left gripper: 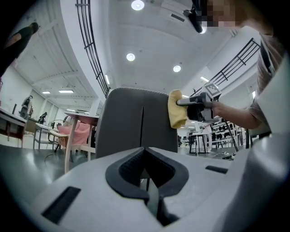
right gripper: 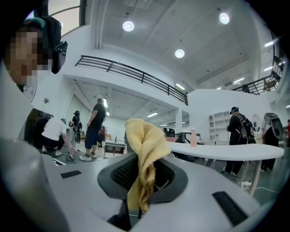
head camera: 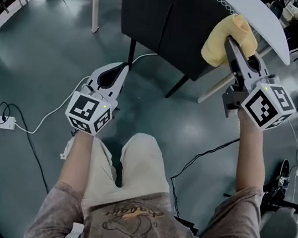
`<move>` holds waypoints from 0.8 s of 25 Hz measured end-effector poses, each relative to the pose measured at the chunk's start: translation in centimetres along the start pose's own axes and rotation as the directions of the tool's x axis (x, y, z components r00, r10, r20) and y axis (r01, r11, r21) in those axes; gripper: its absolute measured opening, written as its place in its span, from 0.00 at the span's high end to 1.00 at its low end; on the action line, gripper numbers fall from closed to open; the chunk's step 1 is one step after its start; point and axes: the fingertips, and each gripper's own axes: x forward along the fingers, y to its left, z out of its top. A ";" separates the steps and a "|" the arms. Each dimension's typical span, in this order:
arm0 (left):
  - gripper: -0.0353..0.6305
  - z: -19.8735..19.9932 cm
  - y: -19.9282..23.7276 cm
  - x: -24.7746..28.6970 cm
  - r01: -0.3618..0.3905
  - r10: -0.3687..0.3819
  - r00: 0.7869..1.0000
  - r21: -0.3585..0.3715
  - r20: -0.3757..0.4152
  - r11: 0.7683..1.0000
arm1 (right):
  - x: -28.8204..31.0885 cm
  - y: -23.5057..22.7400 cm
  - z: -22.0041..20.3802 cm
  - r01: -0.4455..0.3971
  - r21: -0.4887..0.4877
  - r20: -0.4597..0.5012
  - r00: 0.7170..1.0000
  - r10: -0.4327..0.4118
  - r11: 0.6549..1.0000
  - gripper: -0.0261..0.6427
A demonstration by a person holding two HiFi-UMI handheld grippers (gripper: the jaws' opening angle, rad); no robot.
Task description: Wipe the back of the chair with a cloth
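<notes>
Holding One Cloth at One Chair Back

The right claw [head camera: 231,44] is clamping the single yellow cloth [head camera: 241,28] against the top corner of the one dark chair back [head camera: 170,18]. The left claw [head camera: 124,68], the second of two, is hanging low, closed on nothing.

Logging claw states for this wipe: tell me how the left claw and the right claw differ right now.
The right claw is shut on the yellow cloth; the left claw is shut with nothing in it. The right claw is raised at the upper edge of the chair back; the left claw sits lower, short of the chair. Both point toward the chair, and each carries a marker cube.
</notes>
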 end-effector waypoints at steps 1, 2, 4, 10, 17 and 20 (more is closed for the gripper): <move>0.94 -0.1 0.0 -0.1 -0.002 0.002 1.000 0.002 -0.002 1.000 | 0.4 0.1 -0.1 -0.001 0.002 0.006 1.000 0.001 1.000 0.86; 0.94 -0.3 0.1 -0.2 -0.004 0.004 1.000 0.004 -0.006 1.000 | 0.9 0.2 -0.1 -0.003 0.003 0.014 1.000 0.003 1.000 0.86; 0.94 -0.5 0.2 -0.3 -0.010 0.010 1.000 0.008 -0.013 1.000 | 1.7 0.7 -0.1 -0.010 0.000 0.031 0.999 0.010 1.000 0.86; 0.94 -0.6 0.3 -0.5 -0.024 0.024 1.000 0.012 -0.015 1.000 | 4.7 2.5 0.1 -0.059 0.009 0.078 0.995 0.058 0.998 0.86; 0.94 -1.3 0.6 -0.7 -0.031 0.032 0.999 0.022 -0.030 0.999 | 8.7 5.0 -0.3 -0.103 0.026 0.084 0.991 0.101 0.994 0.86; 0.94 -1.4 0.7 -0.8 -0.035 0.036 0.999 0.022 -0.030 0.999 | 10.5 5.9 -0.8 -0.123 0.035 0.082 0.989 0.120 0.992 0.86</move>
